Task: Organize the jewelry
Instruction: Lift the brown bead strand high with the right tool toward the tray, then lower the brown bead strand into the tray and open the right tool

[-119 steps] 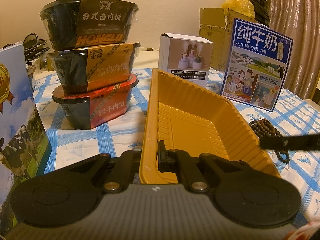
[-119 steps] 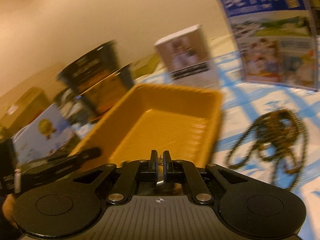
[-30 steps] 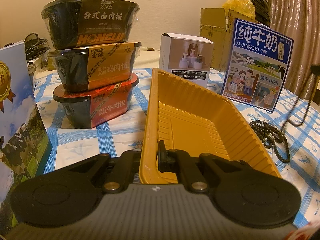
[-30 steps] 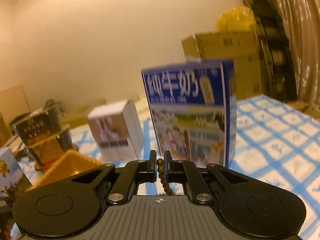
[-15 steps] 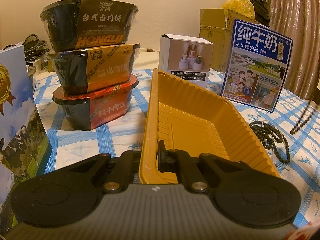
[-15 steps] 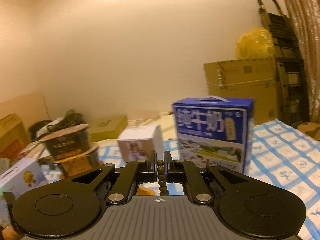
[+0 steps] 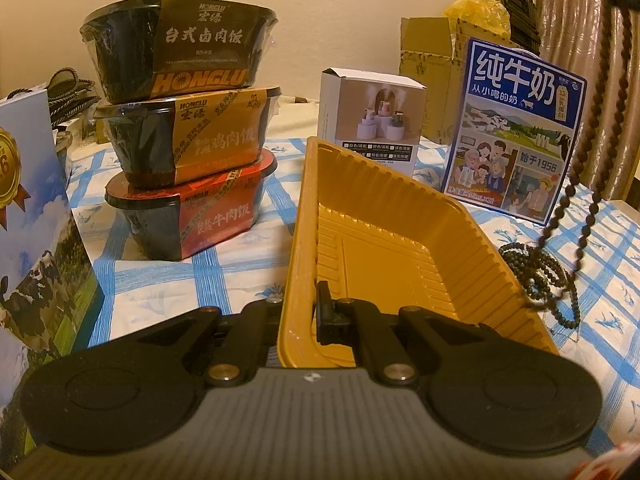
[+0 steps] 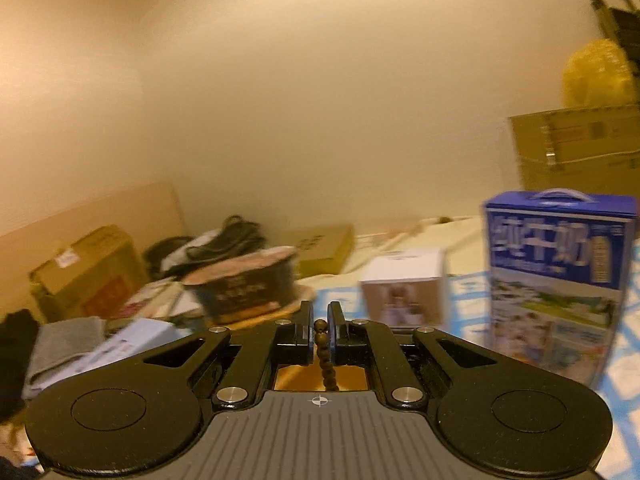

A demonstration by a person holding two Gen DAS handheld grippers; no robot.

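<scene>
The right gripper (image 8: pixel 319 320) is clenched on a brown bead strand (image 8: pixel 325 354), which hangs straight down from between its jaws. The left gripper (image 7: pixel 308 312) pinches the near rim of the yellow tray (image 7: pixel 384 240). In the left view the strand (image 7: pixel 588 132) dangles above a darker bead pile (image 7: pixel 540 276) lying on the checked cloth (image 7: pixel 168 272) just beside the tray's right edge.
</scene>
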